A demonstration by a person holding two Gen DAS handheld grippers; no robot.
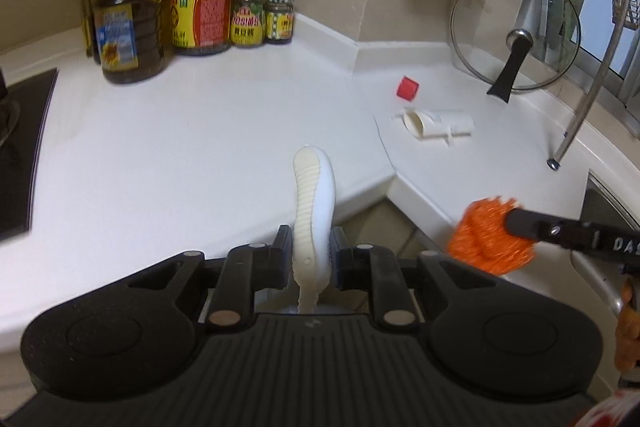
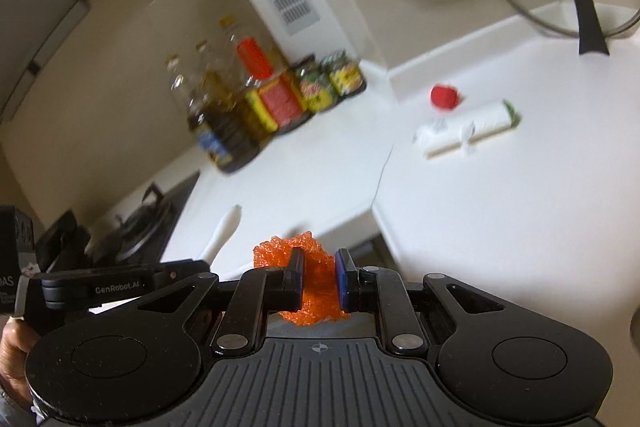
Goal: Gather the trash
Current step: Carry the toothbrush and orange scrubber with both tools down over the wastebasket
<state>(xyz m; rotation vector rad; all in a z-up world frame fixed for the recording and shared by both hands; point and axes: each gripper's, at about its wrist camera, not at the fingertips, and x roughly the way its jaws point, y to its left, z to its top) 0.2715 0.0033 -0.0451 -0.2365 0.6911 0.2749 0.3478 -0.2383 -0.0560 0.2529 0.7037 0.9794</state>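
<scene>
Left gripper (image 1: 312,251) clamped on white strip (image 1: 314,195), right gripper (image 2: 318,281) on orange net (image 2: 300,259), both mid-carry over worktop (image 1: 200,131); next, likely binning them, then cap (image 1: 407,89) and tube (image 1: 438,123).

Black ribbed gripper (image 2: 319,277) with blue pads, perhaps lettered "GenRobot.AI".

right gripper (image 2: 319,281) clamped on orange mesh wad (image 2: 298,283) above white counter (image 2: 500,227)
</scene>
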